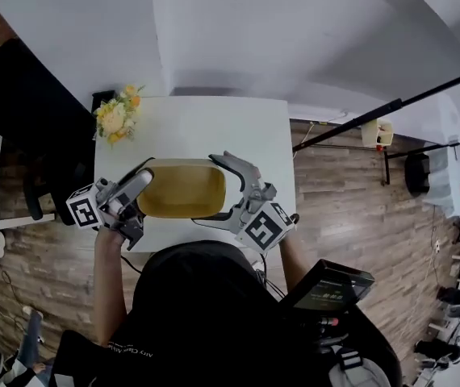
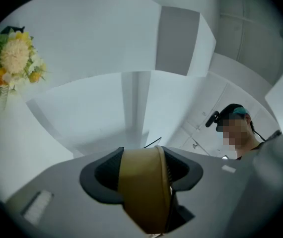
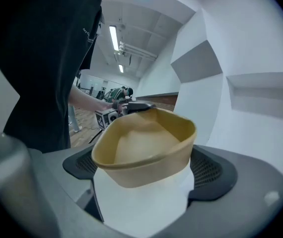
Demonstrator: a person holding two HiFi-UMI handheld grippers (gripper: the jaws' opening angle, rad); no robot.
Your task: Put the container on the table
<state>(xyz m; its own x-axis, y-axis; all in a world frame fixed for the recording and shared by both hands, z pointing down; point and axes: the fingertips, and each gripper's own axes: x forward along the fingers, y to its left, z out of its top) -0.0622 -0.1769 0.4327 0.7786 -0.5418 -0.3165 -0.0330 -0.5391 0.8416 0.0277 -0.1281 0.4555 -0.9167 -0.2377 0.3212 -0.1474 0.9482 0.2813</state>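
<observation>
A tan, tub-shaped container (image 1: pixel 180 190) rests on the white table (image 1: pixel 198 127) close to its near edge. My left gripper (image 1: pixel 140 185) is shut on the tub's left rim; in the left gripper view the tan wall (image 2: pixel 144 192) fills the gap between the dark pads (image 2: pixel 104 175). My right gripper (image 1: pixel 210 190) stands wide open around the tub's right end. In the right gripper view the container (image 3: pixel 146 152) sits between the spread jaws, with neither pad (image 3: pixel 213 175) pressing on it. The tub looks empty.
A vase of yellow and white flowers (image 1: pixel 117 115) stands at the table's far left corner. A black chair (image 1: pixel 28 103) is to the left. A black pole (image 1: pixel 383 111) slants over the wooden floor at the right. White walls rise behind the table.
</observation>
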